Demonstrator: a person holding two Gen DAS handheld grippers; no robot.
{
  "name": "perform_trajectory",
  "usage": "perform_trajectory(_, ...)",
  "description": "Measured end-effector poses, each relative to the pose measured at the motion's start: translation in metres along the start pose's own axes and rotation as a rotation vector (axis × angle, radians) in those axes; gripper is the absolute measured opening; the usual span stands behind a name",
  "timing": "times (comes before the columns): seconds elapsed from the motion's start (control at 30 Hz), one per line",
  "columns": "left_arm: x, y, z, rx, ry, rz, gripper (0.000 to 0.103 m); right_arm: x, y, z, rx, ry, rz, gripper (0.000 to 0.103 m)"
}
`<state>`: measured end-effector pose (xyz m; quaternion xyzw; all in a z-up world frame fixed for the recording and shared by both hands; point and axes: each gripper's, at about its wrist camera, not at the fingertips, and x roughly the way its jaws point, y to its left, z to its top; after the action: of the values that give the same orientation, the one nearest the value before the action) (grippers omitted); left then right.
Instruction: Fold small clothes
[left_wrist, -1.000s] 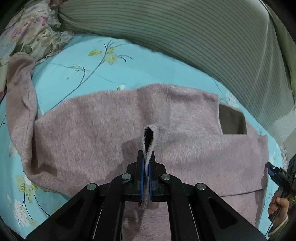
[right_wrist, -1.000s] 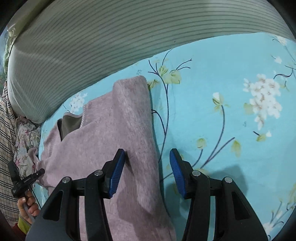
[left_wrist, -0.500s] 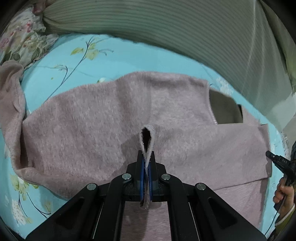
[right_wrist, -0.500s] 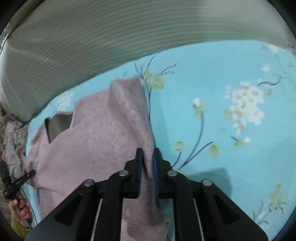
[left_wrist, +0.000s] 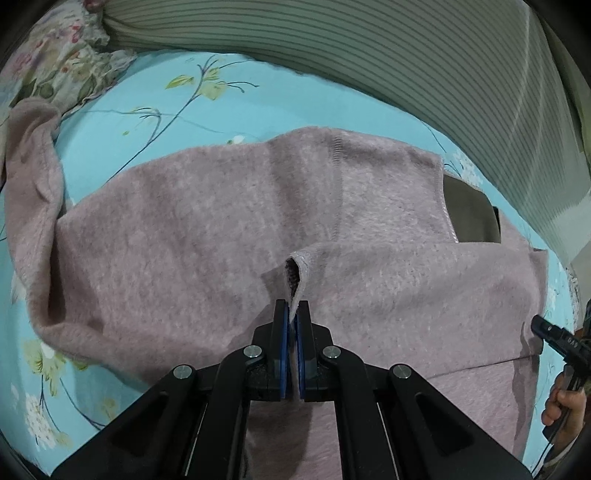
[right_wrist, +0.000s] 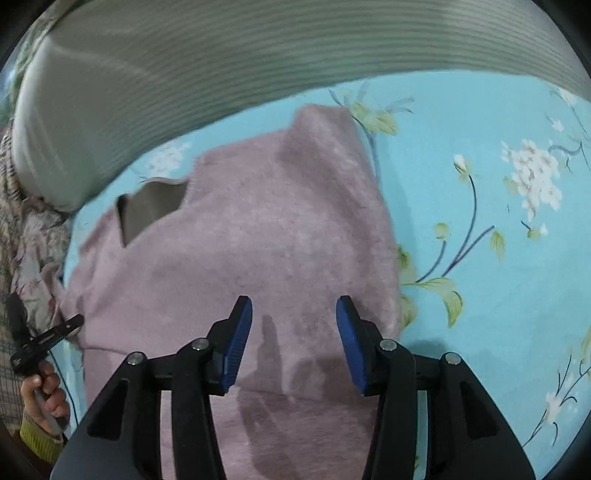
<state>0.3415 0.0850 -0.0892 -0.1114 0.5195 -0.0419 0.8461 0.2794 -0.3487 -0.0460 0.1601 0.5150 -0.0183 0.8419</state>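
A fuzzy mauve garment lies spread on the turquoise floral sheet, one part folded over the rest, with an olive-grey inner patch showing at its far right. My left gripper is shut on a pinched fold of the garment's edge. In the right wrist view the same garment lies under my right gripper, whose jaws are opening above the cloth, with nothing pinched between the blue pads.
A grey-green striped pillow runs along the far side of the bed. Floral fabric is bunched at the far left. A hand on the other gripper's handle shows at the right wrist view's left edge.
The right gripper shut on the garment's right edge half a second ago, then let go, opened and shifted left over the cloth. The left gripper stays shut on its fold.
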Motion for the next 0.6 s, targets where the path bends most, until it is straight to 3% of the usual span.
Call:
perform_trajectory(0.27, -0.038, 0.044, -0.003, -0.06, -0.058, 0.027, 0.005, -0.02, 0.045, -0.018, -0.083, -0.013, 0.119, 0.056)
perform_trajectory(0.33, -0.047, 0.064, 0.003, -0.106, -0.083, 0.055, 0.021, -0.02, 0.057, -0.024, -0.098, -0.005, 0.138, 0.057)
perform_trajectory(0.4, -0.051, 0.085, 0.013, -0.155, -0.1, 0.107, 0.054, -0.014, 0.069, -0.029, -0.114, 0.012, 0.154, 0.057)
perform_trajectory(0.53, -0.05, 0.127, 0.042, -0.244, -0.123, 0.191, 0.062, -0.013, 0.082, -0.037, -0.141, 0.04, 0.172, 0.057)
perform_trajectory(0.6, -0.047, 0.147, 0.06, -0.28, -0.136, 0.249, 0.078, -0.013, 0.086, -0.039, -0.156, 0.051, 0.178, 0.057)
